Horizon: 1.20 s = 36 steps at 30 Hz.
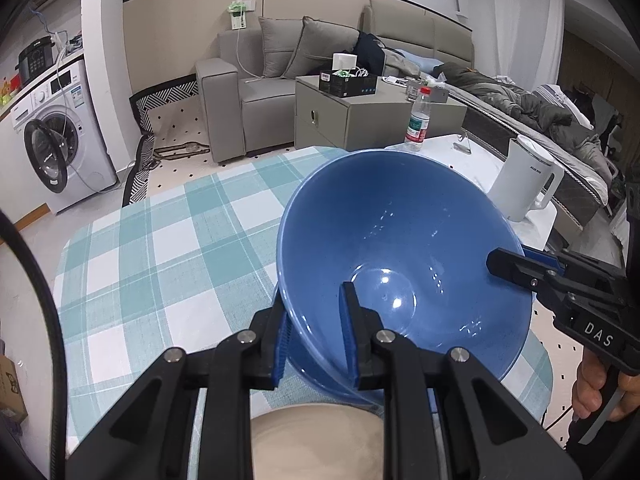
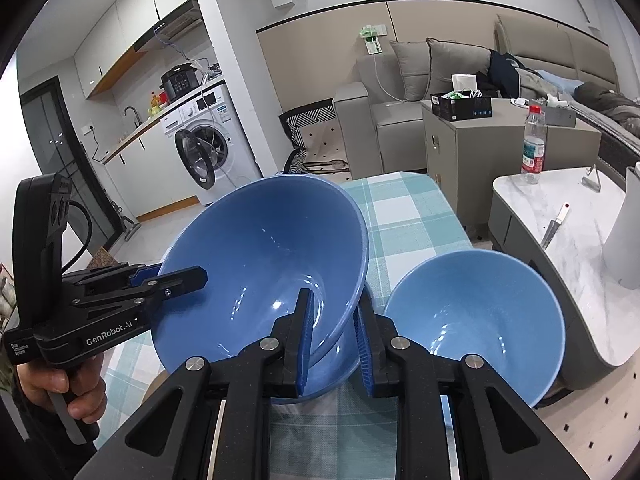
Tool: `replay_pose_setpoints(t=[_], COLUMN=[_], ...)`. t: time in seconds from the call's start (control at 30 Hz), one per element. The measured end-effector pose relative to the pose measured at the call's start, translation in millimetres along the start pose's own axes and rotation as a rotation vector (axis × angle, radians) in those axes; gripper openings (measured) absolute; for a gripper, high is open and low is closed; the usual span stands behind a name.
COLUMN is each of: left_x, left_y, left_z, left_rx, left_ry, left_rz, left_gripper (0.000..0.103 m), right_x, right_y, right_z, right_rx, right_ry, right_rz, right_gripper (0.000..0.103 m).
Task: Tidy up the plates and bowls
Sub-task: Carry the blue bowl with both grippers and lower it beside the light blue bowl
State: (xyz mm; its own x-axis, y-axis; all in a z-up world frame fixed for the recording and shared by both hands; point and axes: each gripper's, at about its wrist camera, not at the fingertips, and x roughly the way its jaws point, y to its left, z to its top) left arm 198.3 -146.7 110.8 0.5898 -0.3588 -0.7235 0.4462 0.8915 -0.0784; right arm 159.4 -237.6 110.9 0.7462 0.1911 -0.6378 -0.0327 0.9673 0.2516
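Observation:
A large blue bowl (image 1: 400,240) is tilted above the checked tablecloth, held by its rim on two sides. My left gripper (image 1: 316,320) is shut on its near rim, one finger inside and one outside. My right gripper (image 2: 334,328) is shut on the opposite rim of the same bowl (image 2: 260,248); it shows in the left wrist view (image 1: 520,268) at the right. The bowl seems to sit in another blue bowl (image 2: 328,376) beneath it. A smaller blue bowl (image 2: 476,320) rests at the table's right edge. A beige plate (image 1: 316,436) lies under my left gripper.
The table carries a teal and white checked cloth (image 1: 160,264). A white marble side table (image 2: 560,216) to the right holds a water bottle (image 2: 533,144), a knife (image 2: 554,224) and a white kettle (image 1: 524,184). A sofa, cabinet and washing machine stand beyond.

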Motion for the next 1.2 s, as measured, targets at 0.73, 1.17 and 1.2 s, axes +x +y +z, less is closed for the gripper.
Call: replay_pose_setpoints(t=[0.73,1.17,1.2], left_x=[28,46,47], left_y=[5,5,5], left_z=[-16,-21,-22], left_rx=[-0.007,-0.011,-0.007], left_ry=[0.047,0.086,0.089], left_rz=[0.066,0.103,0.108], left_gripper=[0.021,0.021,0.021], right_x=[36,51,53], right_y=[3,6,7], right_z=[-24,-32,-33], right_rx=[-0.021,-0.056,-0.062], right_ry=[0.004,0.030,0.034], right_rz=[-0.022,-0.061,-0.065], right_gripper=[0.021,0.022,0.022])
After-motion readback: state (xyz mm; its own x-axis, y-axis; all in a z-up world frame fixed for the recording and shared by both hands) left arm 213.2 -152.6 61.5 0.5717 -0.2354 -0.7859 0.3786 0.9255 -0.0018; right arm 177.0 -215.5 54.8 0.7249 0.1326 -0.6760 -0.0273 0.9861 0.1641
